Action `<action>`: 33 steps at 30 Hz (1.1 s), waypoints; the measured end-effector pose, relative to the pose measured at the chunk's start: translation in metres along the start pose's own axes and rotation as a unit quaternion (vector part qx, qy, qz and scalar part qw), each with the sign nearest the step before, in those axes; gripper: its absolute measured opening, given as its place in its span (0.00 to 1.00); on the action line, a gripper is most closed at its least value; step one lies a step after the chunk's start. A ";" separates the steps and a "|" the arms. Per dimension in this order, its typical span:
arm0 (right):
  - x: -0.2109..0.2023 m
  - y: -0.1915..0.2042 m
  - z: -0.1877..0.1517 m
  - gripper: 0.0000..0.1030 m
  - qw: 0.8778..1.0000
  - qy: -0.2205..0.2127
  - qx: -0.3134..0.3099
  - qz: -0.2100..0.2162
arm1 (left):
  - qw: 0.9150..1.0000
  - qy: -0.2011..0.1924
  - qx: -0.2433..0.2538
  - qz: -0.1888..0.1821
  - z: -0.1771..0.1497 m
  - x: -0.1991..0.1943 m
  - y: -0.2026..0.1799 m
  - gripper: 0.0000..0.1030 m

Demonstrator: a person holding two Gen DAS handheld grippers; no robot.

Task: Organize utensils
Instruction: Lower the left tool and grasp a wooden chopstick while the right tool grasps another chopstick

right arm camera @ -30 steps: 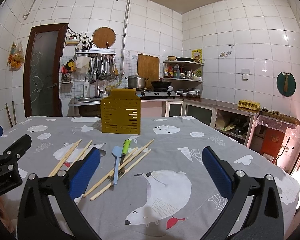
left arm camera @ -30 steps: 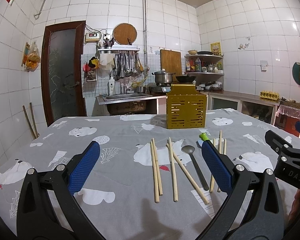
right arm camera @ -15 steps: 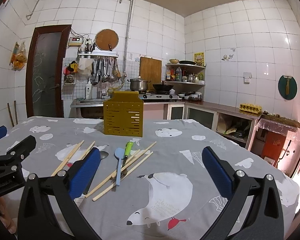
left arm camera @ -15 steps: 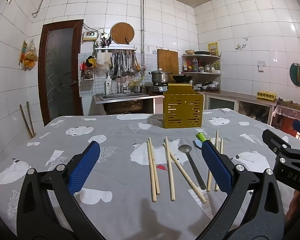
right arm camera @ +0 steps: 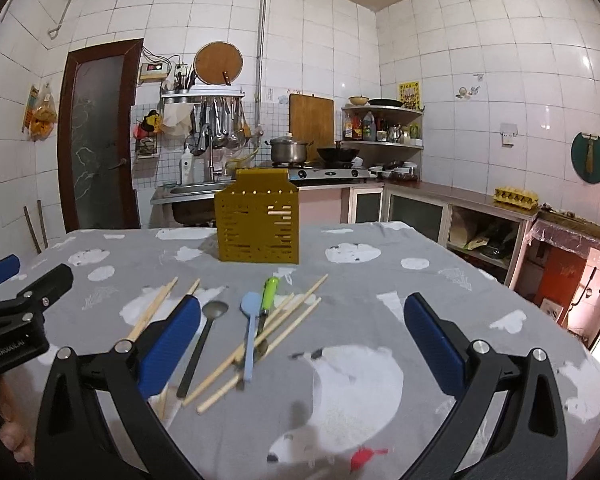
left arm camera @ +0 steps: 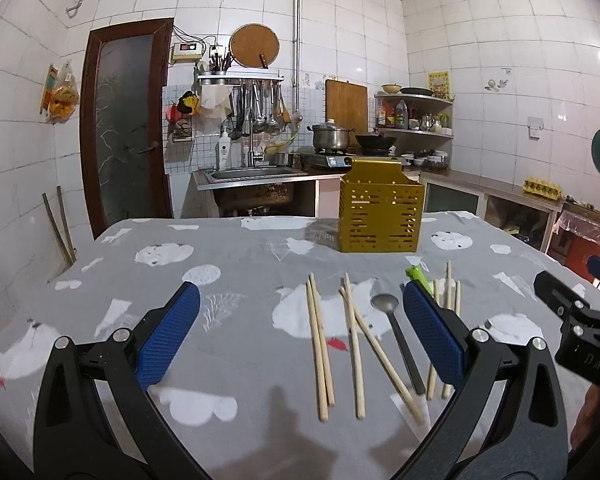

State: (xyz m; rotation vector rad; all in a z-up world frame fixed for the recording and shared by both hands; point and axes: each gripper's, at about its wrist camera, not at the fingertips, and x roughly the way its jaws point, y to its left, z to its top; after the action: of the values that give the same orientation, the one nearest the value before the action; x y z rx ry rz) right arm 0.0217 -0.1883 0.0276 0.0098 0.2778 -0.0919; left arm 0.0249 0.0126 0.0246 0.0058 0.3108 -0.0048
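Yellow slotted holder, 12 o'clock: rigid, light, upright. Chopsticks, centre: stiff, thin, slippery; pinch mid-shaft. Metal spoon, blue spatula, beside: grip handles. Left gripper, right gripper: spread wide, empty.

Before the one yellow holder: eight chopsticks, one metal spoon, one blue spatula, one green-handled tool.

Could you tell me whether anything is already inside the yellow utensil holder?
Through the slots of the yellow utensil holder, one pale wooden stick shows in the right wrist view. The rest of the interior is hidden by its walls.
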 end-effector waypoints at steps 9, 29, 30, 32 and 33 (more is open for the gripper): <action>0.046 0.000 0.036 0.96 0.999 0.018 -0.022 -0.018 | 0.999 0.041 0.003 -0.026 0.040 0.055 0.007 0.95; 0.230 -0.018 0.015 0.86 0.969 0.220 0.009 -0.110 | 0.979 0.200 0.006 -0.029 0.028 0.219 -0.008 0.91; 0.235 -0.019 0.012 0.82 0.967 0.229 0.012 -0.111 | 0.977 0.212 0.002 -0.028 0.027 0.226 -0.007 0.87; 0.247 -0.020 0.007 0.77 0.963 0.246 0.022 -0.107 | 0.972 0.233 -0.007 -0.031 0.024 0.237 -0.004 0.82; 0.252 -0.020 0.005 0.74 0.962 0.252 0.028 -0.102 | 0.970 0.242 -0.012 -0.035 0.022 0.241 -0.004 0.80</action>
State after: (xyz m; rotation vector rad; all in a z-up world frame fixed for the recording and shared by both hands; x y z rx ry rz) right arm 0.2621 -0.2306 -0.0363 0.0611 0.7869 -0.3035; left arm 0.2614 0.0076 -0.0281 -0.0280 0.7997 -0.0714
